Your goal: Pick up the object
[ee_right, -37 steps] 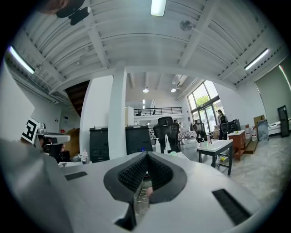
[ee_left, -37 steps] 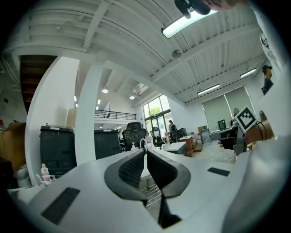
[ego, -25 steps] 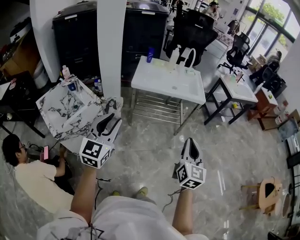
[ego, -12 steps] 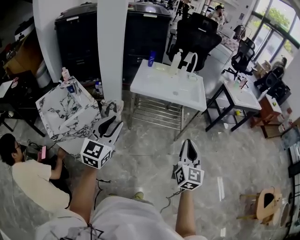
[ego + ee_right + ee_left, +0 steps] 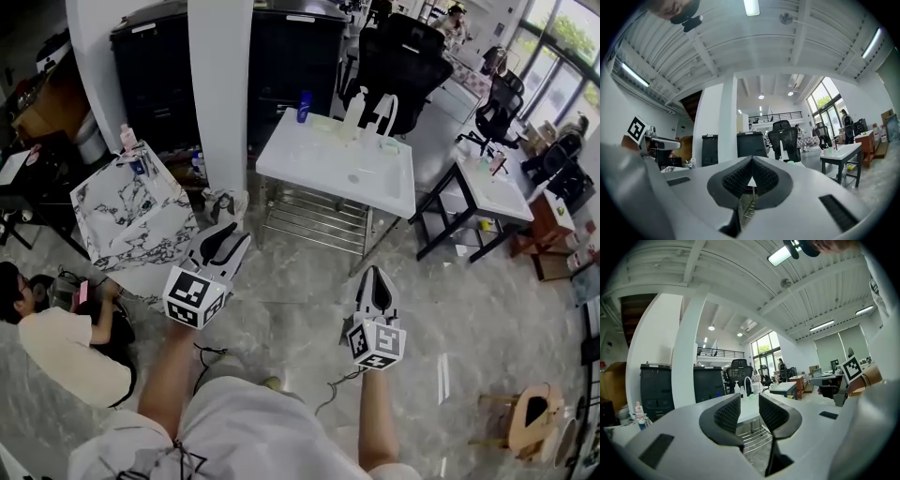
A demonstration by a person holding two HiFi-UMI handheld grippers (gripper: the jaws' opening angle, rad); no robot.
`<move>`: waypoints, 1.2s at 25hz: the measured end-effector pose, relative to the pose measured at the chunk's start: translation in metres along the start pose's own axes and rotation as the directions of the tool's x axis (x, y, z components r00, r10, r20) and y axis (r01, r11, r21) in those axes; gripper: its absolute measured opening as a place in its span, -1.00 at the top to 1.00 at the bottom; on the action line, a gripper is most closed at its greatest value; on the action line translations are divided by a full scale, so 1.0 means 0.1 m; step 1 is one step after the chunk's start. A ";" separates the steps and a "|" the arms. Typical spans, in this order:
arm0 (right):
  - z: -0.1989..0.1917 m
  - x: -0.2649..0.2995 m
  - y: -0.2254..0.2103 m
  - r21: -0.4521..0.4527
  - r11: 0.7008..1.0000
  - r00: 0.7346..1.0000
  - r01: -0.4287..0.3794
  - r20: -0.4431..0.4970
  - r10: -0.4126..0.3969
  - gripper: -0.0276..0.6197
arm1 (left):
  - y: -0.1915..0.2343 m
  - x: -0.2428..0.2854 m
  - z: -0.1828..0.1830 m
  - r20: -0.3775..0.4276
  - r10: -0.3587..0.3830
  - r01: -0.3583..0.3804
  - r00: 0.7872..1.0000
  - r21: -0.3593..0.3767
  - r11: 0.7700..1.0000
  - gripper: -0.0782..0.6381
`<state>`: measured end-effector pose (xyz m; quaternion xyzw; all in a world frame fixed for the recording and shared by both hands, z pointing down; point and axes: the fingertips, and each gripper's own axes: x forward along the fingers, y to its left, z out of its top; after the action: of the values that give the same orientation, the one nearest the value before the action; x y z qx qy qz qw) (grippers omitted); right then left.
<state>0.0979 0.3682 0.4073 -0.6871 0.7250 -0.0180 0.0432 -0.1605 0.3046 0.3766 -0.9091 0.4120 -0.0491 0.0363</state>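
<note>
1. While still short of the white counter (image 5: 309,161) at upper centre of the head view, sits in the approach step, with nothing grasped yet.
2. Shows the left hand-held gripper (image 5: 228,240) (image 5: 750,404) with jaws partly apart and empty, and the right hand-held gripper (image 5: 376,281) (image 5: 751,176) with jaws pressed together on nothing.
3. Places the likely object among the items at the counter's far edge: a blue bottle (image 5: 304,107) and a clear pump bottle (image 5: 353,112); cannot tell which.
4. Calls next for stepping closer, then reaching an opened hand-held gripper over the counter.
5. Against a second ago, finds the counter slightly nearer and the seated person (image 5: 56,337) slid toward the left edge.
</note>
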 end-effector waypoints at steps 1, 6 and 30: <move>-0.01 0.02 -0.04 -0.002 1.000 1.000 -0.001 -0.001 0.001 0.91 | -0.02 0.04 0.00 -0.001 -0.002 0.002 1.000 0.002 1.000 0.46; -0.10 0.15 -0.19 -0.015 1.000 1.000 0.003 -0.017 -0.003 0.91 | -0.09 0.28 -0.03 -0.012 -0.026 0.026 1.000 0.010 1.000 0.46; -0.23 2.84 -0.49 -0.101 0.992 0.995 0.072 -0.068 -0.079 0.89 | 1.64 2.49 -0.32 -0.019 -0.064 0.062 0.998 -0.088 0.994 0.46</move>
<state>0.1294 0.0810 0.4237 -0.7142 0.6997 -0.0088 -0.0174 -0.1235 0.0086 0.4056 -0.9217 0.3854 -0.0419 -0.0092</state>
